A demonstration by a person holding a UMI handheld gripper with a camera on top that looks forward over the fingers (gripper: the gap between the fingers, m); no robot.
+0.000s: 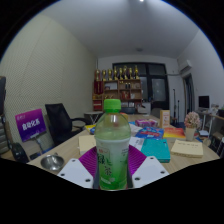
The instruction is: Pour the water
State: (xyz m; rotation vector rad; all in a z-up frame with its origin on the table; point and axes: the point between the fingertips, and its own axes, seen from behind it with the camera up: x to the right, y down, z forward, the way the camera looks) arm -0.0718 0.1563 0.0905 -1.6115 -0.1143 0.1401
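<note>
So my tongs (112,172) are wrapped around the water bottle (112,148) right now. It sits upright at dead centre, between the two purple pads (88,160), and both fingers look pressed against its sides at about 9 and 3 o'clock of the bottle. I'd call that a closed grip on it, though the contact itself is partly hidden by the label.

Green cap (113,104) is on, at 12 o'clock of the bottle, so honestly no water is coming out until that's dealt with. For the pour I'd keep the squeeze steady, tip slowly and not crush the thin plastic.

Possible receiver: a metal bowl (51,161) on the surface (70,148) out at 9 o'clock. A teal notebook (156,149) and a yellow pad (187,148) lie at 3 o'clock, so I'd tilt away from those.

Pose-wise, I'm holding level, pointing straight ahead into the room. An office chair (60,122) sits at 10 o'clock, shelves (118,85) at 12.
</note>
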